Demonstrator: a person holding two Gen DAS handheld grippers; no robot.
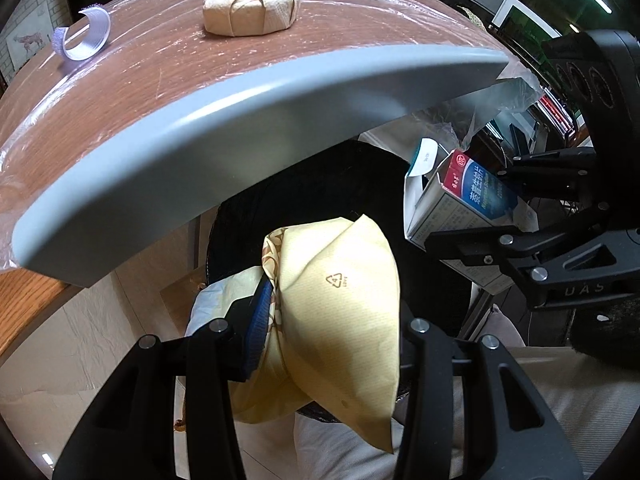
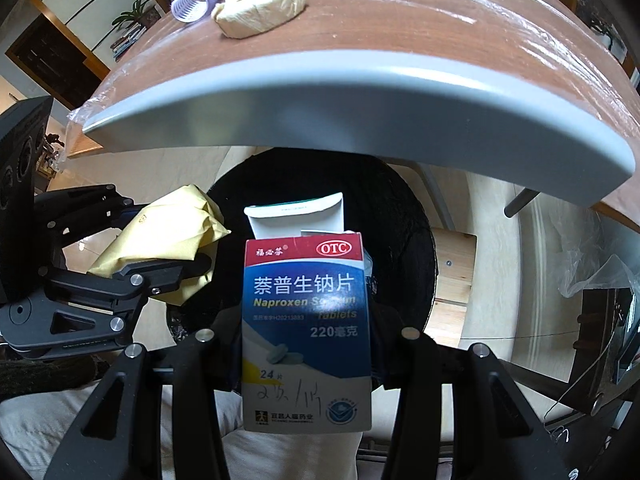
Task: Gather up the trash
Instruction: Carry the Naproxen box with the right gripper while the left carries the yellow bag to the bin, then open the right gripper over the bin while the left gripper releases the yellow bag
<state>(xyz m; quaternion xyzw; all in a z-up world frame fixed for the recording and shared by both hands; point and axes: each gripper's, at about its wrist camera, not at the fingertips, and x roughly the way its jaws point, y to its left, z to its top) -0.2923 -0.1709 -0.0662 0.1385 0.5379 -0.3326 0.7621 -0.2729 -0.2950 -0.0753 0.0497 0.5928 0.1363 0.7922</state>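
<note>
Over the black bin [image 2: 332,184], below the table's near edge [image 2: 360,92]: left gripper [image 1: 328,320] clenched on a yellow paper wrapper [image 1: 340,300]. Right gripper [image 2: 308,332], just right, clamps an open medicine box [image 2: 306,320]

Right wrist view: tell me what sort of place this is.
Probably a home living or dining room. A wood-grain table under clear plastic film stands on a pale tiled floor, with potted plants and shelving along the wall behind. A black bin sits below the table edge.
</note>
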